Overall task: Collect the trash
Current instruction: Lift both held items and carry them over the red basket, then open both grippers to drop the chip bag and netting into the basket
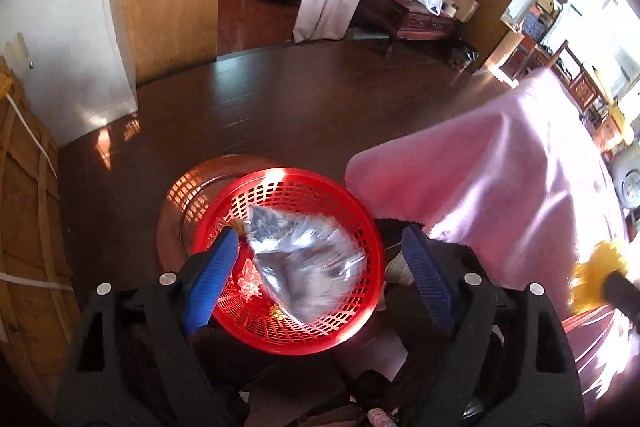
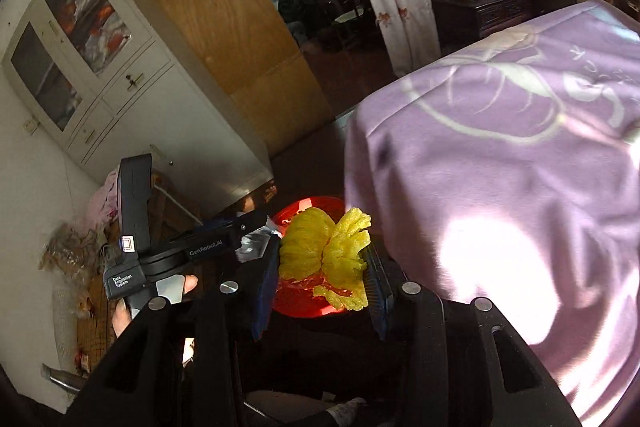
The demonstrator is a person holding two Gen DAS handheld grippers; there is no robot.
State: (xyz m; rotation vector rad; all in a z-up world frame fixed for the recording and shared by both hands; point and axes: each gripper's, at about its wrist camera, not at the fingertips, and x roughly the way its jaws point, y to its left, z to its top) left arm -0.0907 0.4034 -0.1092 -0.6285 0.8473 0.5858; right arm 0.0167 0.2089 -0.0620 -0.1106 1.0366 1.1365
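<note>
Your left gripper hangs spread over one red basket; one clear bag sits loose inside, light, crinkly and slippery. Your right gripper pinches one yellow foam wad beside the purple cloth. It looks soft and springy; grip mid-bulk.

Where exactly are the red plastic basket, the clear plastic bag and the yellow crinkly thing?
Red plastic lattice basket (image 1: 352,227): left wrist view, on its far right wall.
Clear crumpled plastic bag (image 1: 296,263): left wrist view, on its middle.
Yellow crinkly foam piece (image 2: 316,251): right wrist view, on its middle, between the gripper's fingers.
</note>
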